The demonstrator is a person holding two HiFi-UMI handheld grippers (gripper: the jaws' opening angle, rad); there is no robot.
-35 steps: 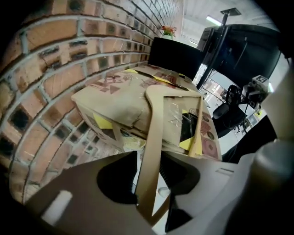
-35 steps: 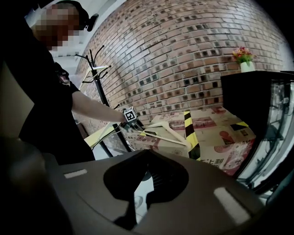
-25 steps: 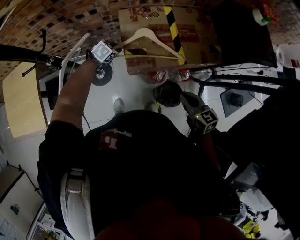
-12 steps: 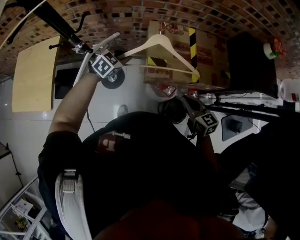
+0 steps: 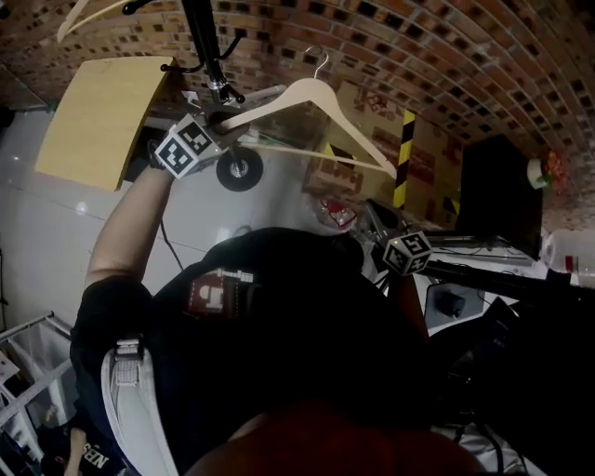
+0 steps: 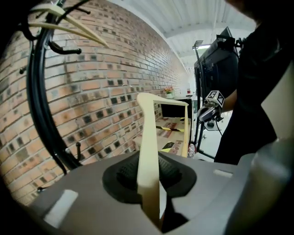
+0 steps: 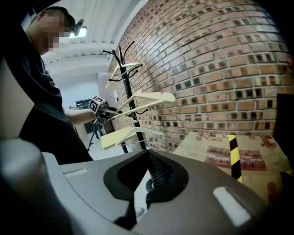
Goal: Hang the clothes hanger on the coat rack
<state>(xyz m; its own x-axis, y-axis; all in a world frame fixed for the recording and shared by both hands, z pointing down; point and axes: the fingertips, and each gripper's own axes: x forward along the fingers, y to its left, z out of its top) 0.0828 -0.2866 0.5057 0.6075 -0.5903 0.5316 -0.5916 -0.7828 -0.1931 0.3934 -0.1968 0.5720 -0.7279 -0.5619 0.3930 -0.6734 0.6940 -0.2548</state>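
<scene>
Against the brick wall point(image 5: 446, 56), past a yellow board point(image 5: 102, 112), the coat rack point(image 5: 200, 33) already carries 1 pale hanger point(image 5: 79, 19). The clothes hanger point(image 5: 321, 93) rides high beside its pole, near end clamped in the left gripper point(image 5: 218, 121). The right gripper point(image 7: 148, 155) sits low, closed, empty. Best swing the hook point(image 5: 322, 63) over a free peg point(image 5: 175, 66), clear of that board.

We are wearing a black short-sleeved shirt point(image 5: 307, 325) with a red patch point(image 5: 216, 290). Our grey left gripper point(image 6: 149, 161) and right gripper point(image 7: 148, 159) are bearing black-and-white marker cubes point(image 5: 186, 146).
</scene>
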